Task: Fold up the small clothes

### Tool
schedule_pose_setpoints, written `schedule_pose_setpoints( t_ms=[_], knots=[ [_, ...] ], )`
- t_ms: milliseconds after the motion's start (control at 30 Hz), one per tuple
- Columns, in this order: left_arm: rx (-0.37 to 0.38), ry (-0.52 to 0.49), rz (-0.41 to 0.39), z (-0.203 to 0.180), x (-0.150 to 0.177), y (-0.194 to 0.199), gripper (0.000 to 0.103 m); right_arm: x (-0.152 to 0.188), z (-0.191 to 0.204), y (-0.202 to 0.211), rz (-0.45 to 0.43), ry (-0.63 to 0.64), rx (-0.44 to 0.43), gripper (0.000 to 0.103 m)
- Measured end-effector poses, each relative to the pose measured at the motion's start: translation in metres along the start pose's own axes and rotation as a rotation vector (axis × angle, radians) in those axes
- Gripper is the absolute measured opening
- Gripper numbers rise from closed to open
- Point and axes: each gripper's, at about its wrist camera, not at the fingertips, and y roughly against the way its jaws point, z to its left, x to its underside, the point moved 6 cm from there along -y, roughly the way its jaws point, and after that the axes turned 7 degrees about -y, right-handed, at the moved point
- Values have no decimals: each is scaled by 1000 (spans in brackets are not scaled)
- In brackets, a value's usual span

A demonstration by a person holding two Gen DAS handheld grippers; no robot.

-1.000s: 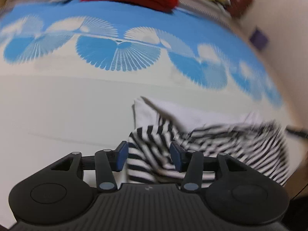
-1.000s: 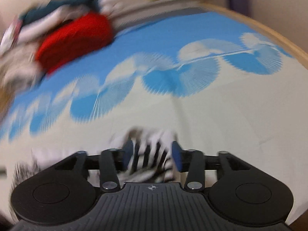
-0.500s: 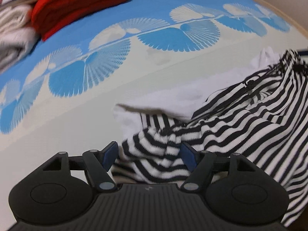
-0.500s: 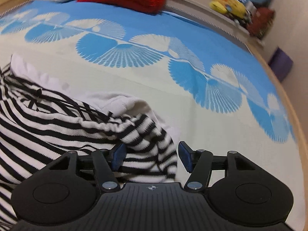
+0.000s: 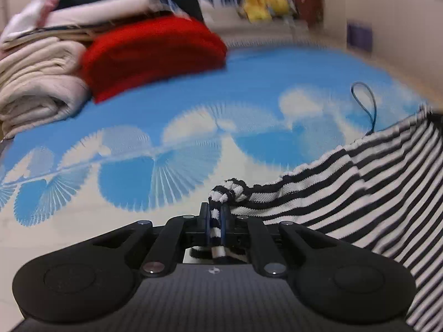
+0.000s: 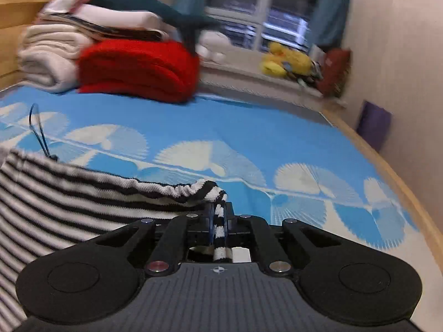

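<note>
My left gripper (image 5: 215,217) and right gripper (image 6: 218,220) have just closed, each pinching one corner of the striped garment (image 5: 360,182). Its top edge runs across between them, to the right of the left one and to the left of the right one. Neither hand is nearer, I think.

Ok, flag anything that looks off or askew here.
Nothing damaged. Only oddity: a thin blue cord loop sticks up from the striped garment, stretched between the left gripper and right gripper.

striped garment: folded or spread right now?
Spread, not folded. The striped garment hangs stretched between the left gripper and right gripper, each shut on a corner; its top edge runs taut above the blue sheet.
</note>
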Motion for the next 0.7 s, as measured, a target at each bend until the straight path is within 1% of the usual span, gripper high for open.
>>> schedule_pose_setpoints(
  t_ms=[33,100,133,200,267,300,333,367,400,433,467,500,533,567,600,633,667,700],
  knots=[
    [-9,-10,16,-4,-1,-8,7,6,2,-14,54,11,20,5],
    [-15,38,34,1,-5,-21,7,18,9,-37,134,55,54,5],
    [-27,67,51,5,-3,-27,7,21,12,-45,151,73,64,5],
    [-47,135,89,18,1,-40,7,21,17,-55,150,81,53,5],
    [-44,187,140,24,9,-52,7,22,23,-65,151,102,37,6],
    [-33,198,175,26,16,-58,7,26,27,-71,161,124,32,6],
    [-4,206,229,23,24,-69,7,33,32,-77,183,145,29,7],
    [29,213,280,20,31,-78,7,42,35,-85,232,163,19,8],
    [60,227,320,18,37,-85,11,53,38,-93,295,181,15,8],
    [74,246,324,18,38,-86,11,65,40,-100,350,208,31,8],
    [78,265,314,23,35,-85,13,69,41,-102,353,225,41,8],
    [90,296,300,28,32,-80,20,68,41,-102,349,230,44,12],
    [107,337,281,34,30,-74,34,65,41,-100,353,223,49,16],
    [125,376,263,40,29,-66,41,61,40,-98,353,209,53,19],
    [145,417,246,46,28,-58,52,57,38,-93,342,196,57,27],
    [164,449,234,50,28,-50,57,51,35,-88,323,178,60,35],
    [188,476,227,53,27,-42,57,46,30,-79,302,149,58,40],
    [215,501,219,56,30,-33,57,41,24,-68,283,110,51,49]
  ],
)
